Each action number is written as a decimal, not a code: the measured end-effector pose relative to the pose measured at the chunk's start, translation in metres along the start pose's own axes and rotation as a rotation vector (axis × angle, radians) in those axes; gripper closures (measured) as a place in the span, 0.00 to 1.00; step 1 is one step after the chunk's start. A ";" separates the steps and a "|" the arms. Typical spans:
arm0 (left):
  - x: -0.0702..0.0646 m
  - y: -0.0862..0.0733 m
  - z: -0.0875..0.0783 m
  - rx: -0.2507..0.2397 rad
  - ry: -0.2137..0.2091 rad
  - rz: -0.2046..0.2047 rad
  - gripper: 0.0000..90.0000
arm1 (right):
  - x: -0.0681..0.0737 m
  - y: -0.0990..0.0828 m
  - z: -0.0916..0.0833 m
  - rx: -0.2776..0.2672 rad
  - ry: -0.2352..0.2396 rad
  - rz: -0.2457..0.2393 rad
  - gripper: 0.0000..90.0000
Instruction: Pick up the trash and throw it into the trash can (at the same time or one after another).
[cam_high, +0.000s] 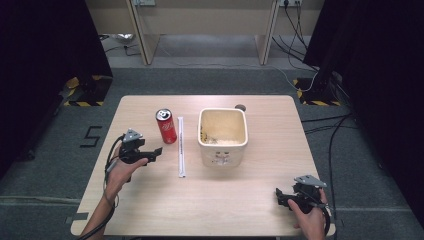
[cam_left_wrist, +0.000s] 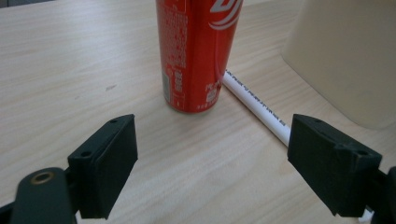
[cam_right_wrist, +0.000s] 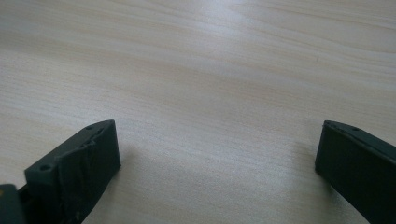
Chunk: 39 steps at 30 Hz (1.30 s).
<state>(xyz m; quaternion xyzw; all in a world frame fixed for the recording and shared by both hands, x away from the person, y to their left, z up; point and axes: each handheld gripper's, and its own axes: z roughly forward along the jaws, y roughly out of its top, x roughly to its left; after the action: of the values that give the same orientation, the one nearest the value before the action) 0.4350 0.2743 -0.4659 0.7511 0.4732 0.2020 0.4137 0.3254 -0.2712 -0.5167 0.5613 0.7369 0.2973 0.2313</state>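
Can (cam_left_wrist: 198, 51) of soda, red and upright, stands on the bench (cam_high: 150, 200) just ahead of the left gripper (cam_high: 150, 153), whose fingers (cam_left_wrist: 105, 163) are spread wide and hold nothing. It looks stiff but thin-walled and slick, so a grip around the middle seems safest. A wrapped straw (cam_high: 181, 145) lies just beside it. The cream tub (cam_high: 223, 150) nearby holds pale scraps. The right gripper (cam_high: 286, 196), apart, hovers over bare wood.
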 end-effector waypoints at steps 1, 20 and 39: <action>0.000 0.002 0.001 -0.006 0.002 0.000 0.18 | 0.000 0.000 0.000 -0.001 0.000 -0.001 0.00; -0.004 0.043 0.023 -0.016 0.010 0.025 0.17 | -0.001 0.000 0.000 -0.001 0.005 -0.006 0.00; 0.000 0.062 0.045 -0.015 0.039 0.017 0.17 | -0.001 0.000 0.000 -0.002 0.007 -0.009 0.00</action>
<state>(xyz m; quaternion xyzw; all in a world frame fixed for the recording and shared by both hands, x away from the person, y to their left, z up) 0.4995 0.2417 -0.4414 0.7479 0.4733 0.2237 0.4081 0.3261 -0.2720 -0.5169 0.5568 0.7399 0.2990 0.2307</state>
